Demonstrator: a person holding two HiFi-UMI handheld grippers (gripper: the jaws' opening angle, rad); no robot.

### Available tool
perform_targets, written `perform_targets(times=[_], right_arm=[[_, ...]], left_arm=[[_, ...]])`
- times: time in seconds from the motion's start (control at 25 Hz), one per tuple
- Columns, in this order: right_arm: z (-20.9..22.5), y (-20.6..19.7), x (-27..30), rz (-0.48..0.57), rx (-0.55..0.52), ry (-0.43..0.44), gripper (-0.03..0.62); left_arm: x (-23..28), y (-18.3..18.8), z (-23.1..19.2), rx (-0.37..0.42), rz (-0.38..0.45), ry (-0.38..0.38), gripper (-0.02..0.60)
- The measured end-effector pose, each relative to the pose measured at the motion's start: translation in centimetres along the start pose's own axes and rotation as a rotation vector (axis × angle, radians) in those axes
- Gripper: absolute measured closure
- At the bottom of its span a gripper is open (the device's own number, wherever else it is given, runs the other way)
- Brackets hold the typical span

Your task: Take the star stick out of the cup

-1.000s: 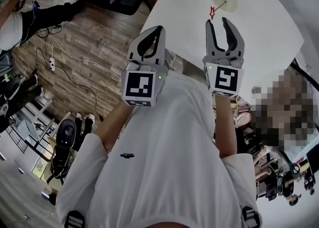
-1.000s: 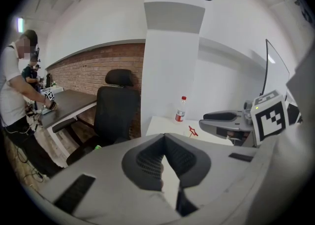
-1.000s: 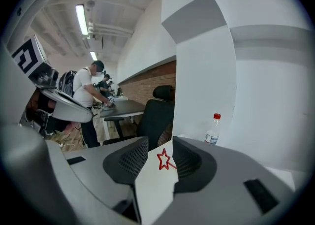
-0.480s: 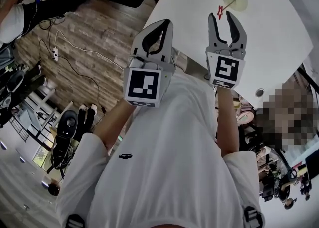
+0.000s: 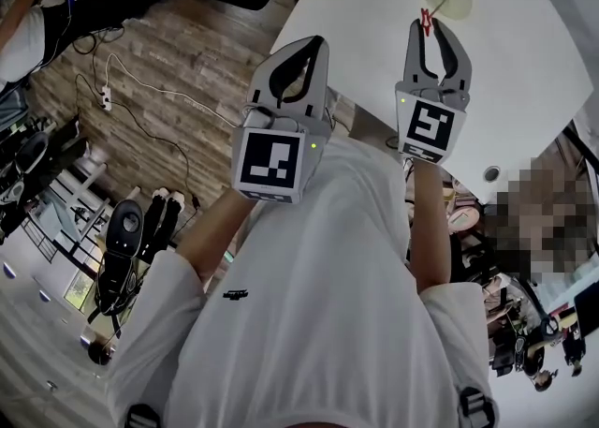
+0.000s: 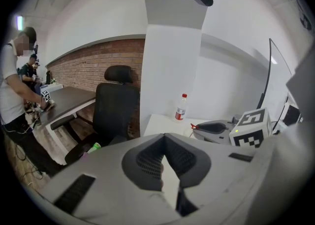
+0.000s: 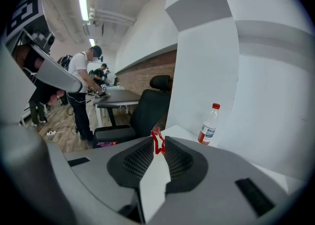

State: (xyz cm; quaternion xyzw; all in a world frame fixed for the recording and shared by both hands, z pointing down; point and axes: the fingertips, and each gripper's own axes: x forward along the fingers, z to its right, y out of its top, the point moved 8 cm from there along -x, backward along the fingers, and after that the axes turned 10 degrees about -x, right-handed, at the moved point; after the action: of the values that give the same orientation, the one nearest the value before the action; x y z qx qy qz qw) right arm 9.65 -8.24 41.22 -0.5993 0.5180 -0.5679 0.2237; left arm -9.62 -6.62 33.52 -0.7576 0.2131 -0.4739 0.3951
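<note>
Red on white: grips star stick point(image 5: 427, 20) by its star in right gripper point(image 5: 433, 25), jaws just closing onto it, stick's far end in cup point(image 5: 459, 5) on table point(image 5: 374, 5); holds left gripper point(image 5: 314, 42) alongside, jaws together, empty.

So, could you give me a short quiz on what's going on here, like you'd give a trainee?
1. True or false: the star stick is already out of the cup.
2. Which hand-held gripper has the red star between its jaws: A left, B right?
3. Fill in: a plastic ___ with a red cap stands on the white table.

Key: 1 false, its stick still reaches into the cup. 2 B: the right hand-held gripper, whose jaws have just been closing onto the star. 3 bottle.
</note>
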Motion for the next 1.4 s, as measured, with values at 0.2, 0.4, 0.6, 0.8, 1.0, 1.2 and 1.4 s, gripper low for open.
perform_targets(times=[0.2, 0.4, 0.6, 0.8, 1.0, 1.2, 1.4], right_arm=[[0.8, 0.1, -0.7, 0.017, -0.033, -0.068, 0.562], [1.7, -0.1, -0.9, 0.034, -0.034, -0.108, 0.574], [2.3, 0.0, -1.7, 0.071, -0.004, -0.139, 0.577], [2.6, 0.3, -2.6, 0.092, 0.011, -0.151, 0.577], [3.1, 0.3, -3.7, 0.102, 0.022, -0.160, 0.577], [4.0, 1.0, -5.5, 0.104, 0.038, -0.176, 0.577], [4.7, 2.4, -7.5, 0.129, 0.052, -0.155, 0.577]], left_arm=[[-0.1, -0.3, 0.0, 0.004, -0.001, -0.006, 0.589], [0.0, -0.2, -0.1, 0.006, 0.004, -0.007, 0.589], [-0.3, -0.1, -0.4, 0.011, 0.009, -0.006, 0.589], [-0.5, 0.0, -0.7, 0.015, 0.018, -0.005, 0.589], [-0.7, 0.2, -0.7, 0.016, 0.025, -0.006, 0.589], [-0.9, 0.3, -0.7, 0.016, 0.039, -0.020, 0.588], [-1.0, 0.6, -0.6, 0.020, 0.051, -0.034, 0.588]])
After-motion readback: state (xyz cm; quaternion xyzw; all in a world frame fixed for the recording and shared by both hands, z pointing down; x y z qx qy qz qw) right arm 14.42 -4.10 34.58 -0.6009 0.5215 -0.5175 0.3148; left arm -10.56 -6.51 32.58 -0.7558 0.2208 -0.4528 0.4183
